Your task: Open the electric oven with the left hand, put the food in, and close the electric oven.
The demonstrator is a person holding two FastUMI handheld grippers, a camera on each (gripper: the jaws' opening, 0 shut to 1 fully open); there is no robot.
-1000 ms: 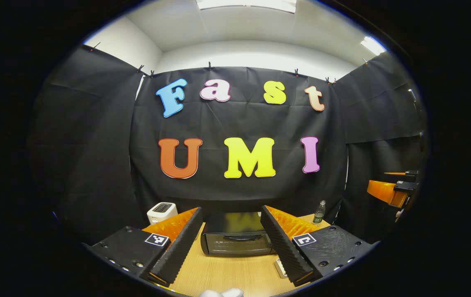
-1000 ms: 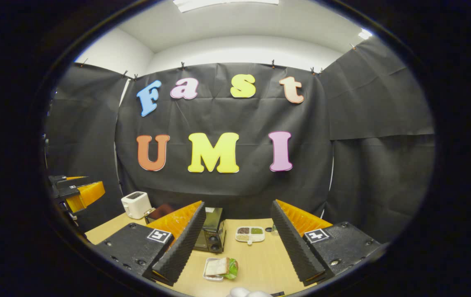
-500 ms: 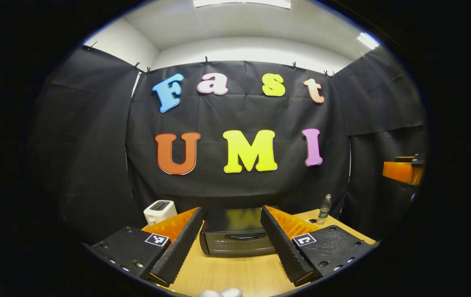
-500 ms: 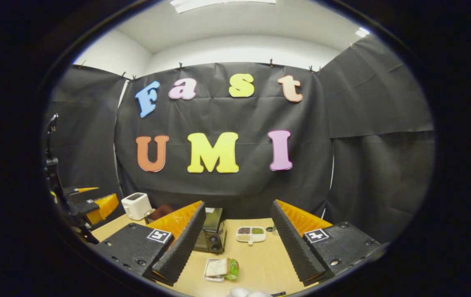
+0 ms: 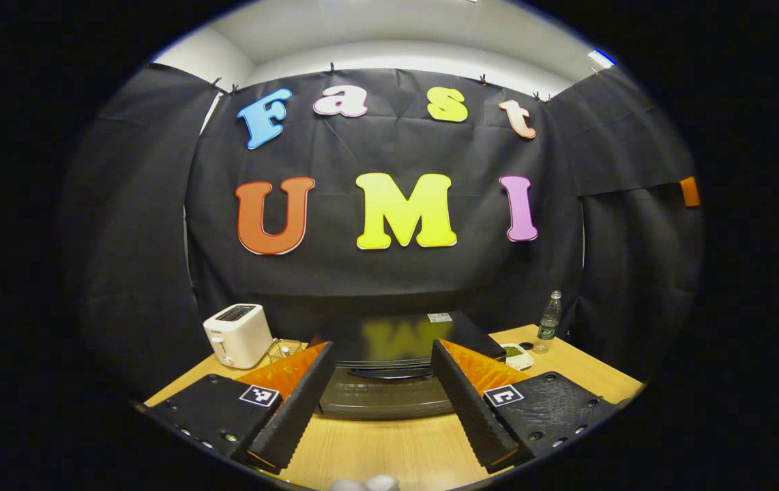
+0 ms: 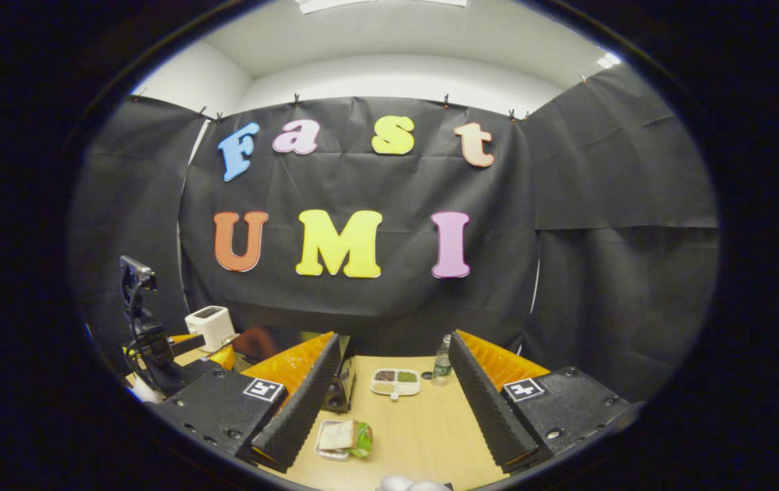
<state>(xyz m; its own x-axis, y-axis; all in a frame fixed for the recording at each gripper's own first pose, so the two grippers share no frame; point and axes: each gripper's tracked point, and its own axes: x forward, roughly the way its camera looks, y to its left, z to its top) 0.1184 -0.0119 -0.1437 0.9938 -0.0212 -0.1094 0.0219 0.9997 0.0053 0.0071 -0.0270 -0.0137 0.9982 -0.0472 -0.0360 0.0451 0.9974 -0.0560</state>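
While both grippers' jaws gape empty, the left gripper (image 5: 379, 402) faces the oven (image 5: 389, 392).

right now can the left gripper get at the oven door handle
Probably yes. In the left gripper view the left gripper is open and lined up on the electric oven, whose door handle sits between its fingers, with bare table in front. The door is shut.

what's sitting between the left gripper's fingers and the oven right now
Nothing: in the left gripper view, only bare table lies between the open left gripper and the closed oven.
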